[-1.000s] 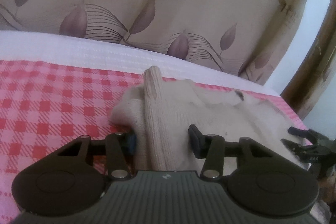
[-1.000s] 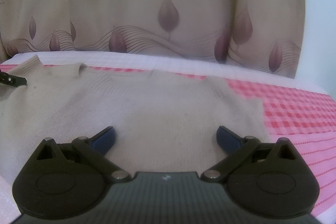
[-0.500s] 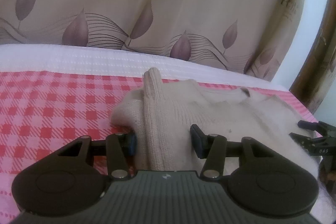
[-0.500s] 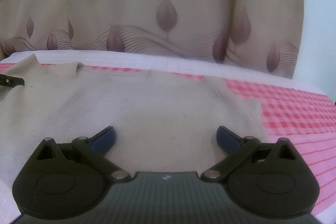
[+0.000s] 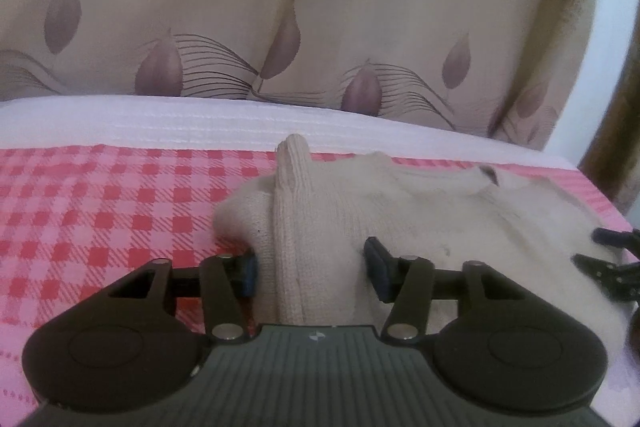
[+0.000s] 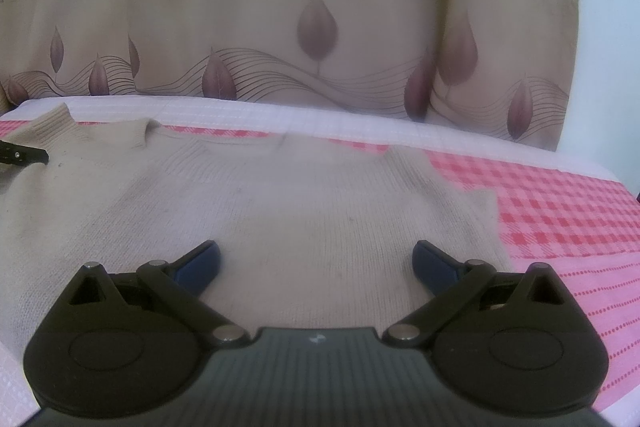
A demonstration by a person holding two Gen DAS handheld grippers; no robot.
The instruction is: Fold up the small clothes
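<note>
A small beige knit sweater (image 6: pixel 280 203) lies spread on a red-and-pink checked cloth (image 5: pixel 100 211). In the left wrist view its ribbed sleeve (image 5: pixel 296 227) stands up bunched between the fingers of my left gripper (image 5: pixel 312 267); the jaws are part open around it and do not clamp it. The sweater body (image 5: pixel 480 219) stretches off to the right. My right gripper (image 6: pixel 316 263) is wide open over the sweater's lower middle, holding nothing. The right gripper's tips show at the right edge of the left wrist view (image 5: pixel 612 263). A left fingertip (image 6: pixel 24 155) shows at the left edge of the right wrist view.
A beige curtain with purple leaf prints (image 6: pixel 316 27) hangs close behind the surface. A white ribbed band (image 5: pixel 180 123) runs along the cloth's far edge. A dark wooden frame (image 5: pixel 616 131) stands at the far right of the left wrist view.
The left gripper has shifted slightly with the sleeve between its fingers, and the sweater body lies flatter. The right gripper stays open over the sweater, almost unmoved.
</note>
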